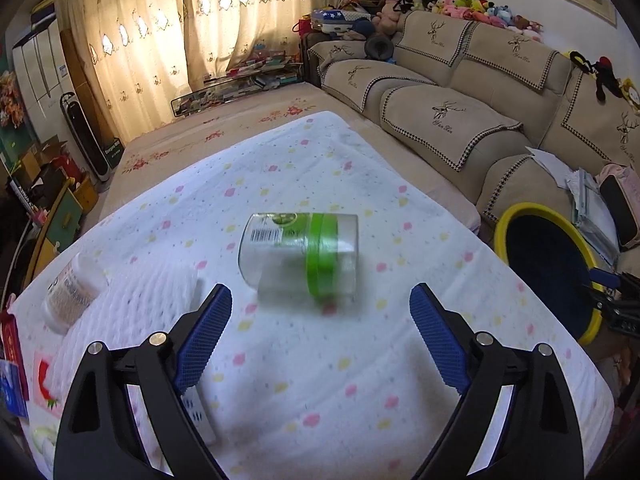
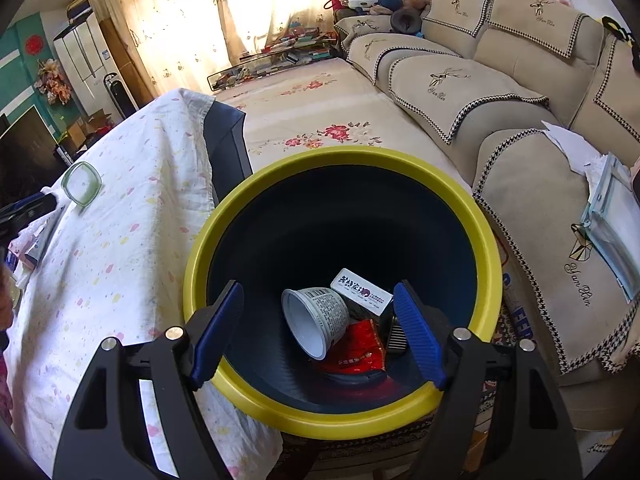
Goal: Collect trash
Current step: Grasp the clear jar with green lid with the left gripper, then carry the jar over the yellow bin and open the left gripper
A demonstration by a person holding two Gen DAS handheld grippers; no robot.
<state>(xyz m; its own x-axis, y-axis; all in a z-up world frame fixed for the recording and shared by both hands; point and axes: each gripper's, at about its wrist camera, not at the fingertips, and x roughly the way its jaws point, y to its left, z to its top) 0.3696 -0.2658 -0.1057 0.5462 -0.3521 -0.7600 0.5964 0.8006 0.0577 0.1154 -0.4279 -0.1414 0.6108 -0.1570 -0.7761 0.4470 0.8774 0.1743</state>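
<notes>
While my right hand-held gripper [image 2: 318, 330] hangs wide and empty over the bin [image 2: 486, 248], my left hand-held gripper [image 1: 320, 330], agape and empty, lines up the jar [image 1: 298, 258] mid-frame on the tabletop [image 1: 304, 364]; next, I judge, close on it.

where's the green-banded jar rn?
Left wrist view: the green-banded jar lies on its side mid-table on the dotted cloth, ahead of the open left gripper.

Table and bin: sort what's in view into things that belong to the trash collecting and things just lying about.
Part of the job:
- clear jar with green band, on its side on the table
- small white bottle, also lying there
- yellow-rimmed bin
- in the bin: paper cup, red wrapper, white box

Just lying about:
- sofa
- plush toys
- curtains
</notes>
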